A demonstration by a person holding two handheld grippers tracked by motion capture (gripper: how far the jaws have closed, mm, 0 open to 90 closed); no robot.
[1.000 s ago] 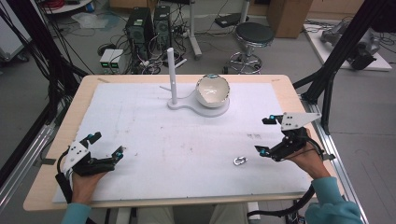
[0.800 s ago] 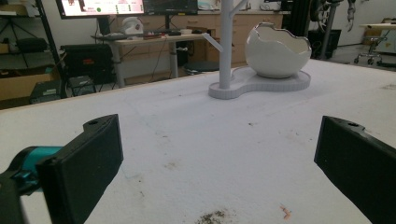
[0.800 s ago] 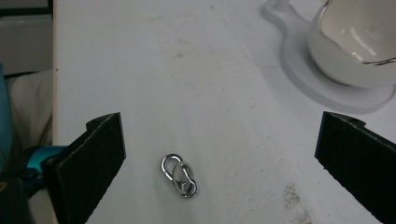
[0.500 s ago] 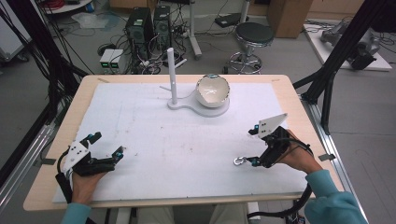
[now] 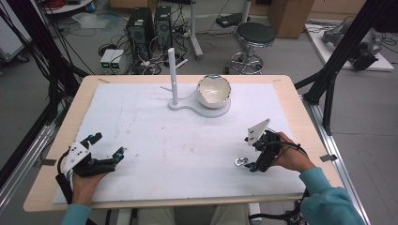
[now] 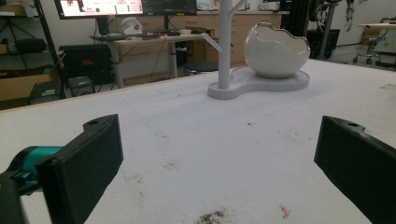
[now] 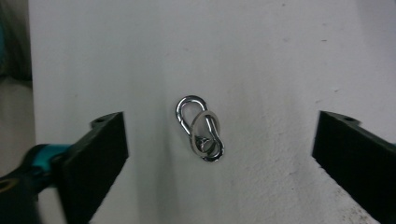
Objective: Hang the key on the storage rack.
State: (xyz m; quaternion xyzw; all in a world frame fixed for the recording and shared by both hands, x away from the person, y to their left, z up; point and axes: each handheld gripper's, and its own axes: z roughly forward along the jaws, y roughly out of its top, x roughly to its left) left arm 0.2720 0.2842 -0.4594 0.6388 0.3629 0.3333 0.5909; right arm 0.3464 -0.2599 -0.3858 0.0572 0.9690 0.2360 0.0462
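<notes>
Right claw is poised over the clip, a small shiny metal snap hook with a ring looped through it, lying flat on the white table near the right front edge. In the right gripper view the clip sits centred between the two black jaws, which stand wide apart on either side, neither touching it. Judgement: approach and alignment are done; closing on the clip and lifting it are not yet done, nor is carrying it anywhere.

Left claw rests low at the left front of the table, jaws apart, holding nothing; the left gripper view looks across bare mat towards the stand.

Other things: a white stand with an upright post and a short side peg sits at the far middle of the table, sharing its base with a white broken-egg-shaped bowl. Probable destination is the peg or the bowl; cannot tell which. Both are well apart from the clip.

Obstacles: none between the claw and the clip, and the mat between the clip and the stand is bare. The clip lies flat and thin, so the jaws may skid over it.
</notes>
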